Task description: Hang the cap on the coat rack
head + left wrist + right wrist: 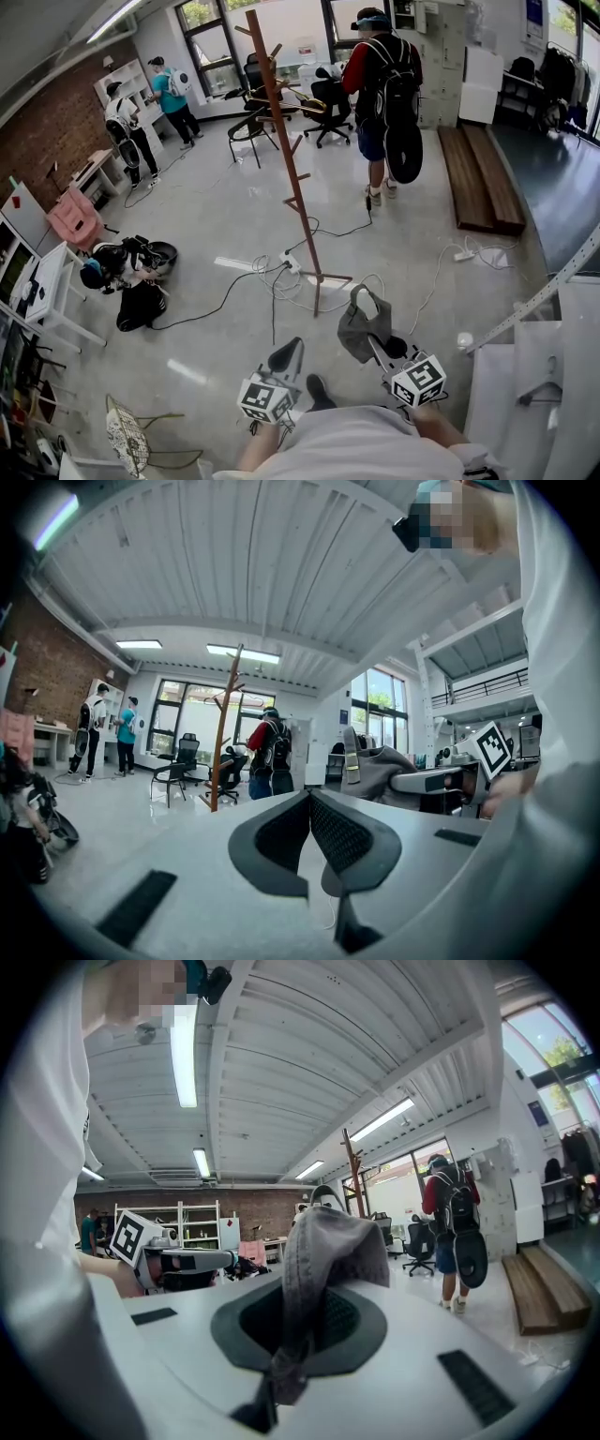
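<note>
Left gripper [289,351]: jaws together, nothing between them; it points level, side by side with the right gripper [373,341]. Right gripper: jaws clamped on the grey cap [361,324], gripping a fold of fabric; the crown stands above the jaw tips and the strap loop rises at the far side. The wooden coat rack [291,178] stands on the floor ahead of both grippers, well apart from the cap.

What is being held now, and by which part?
The right gripper pinches the grey cap by a fold of fabric at its edge; the left gripper holds nothing.
</note>
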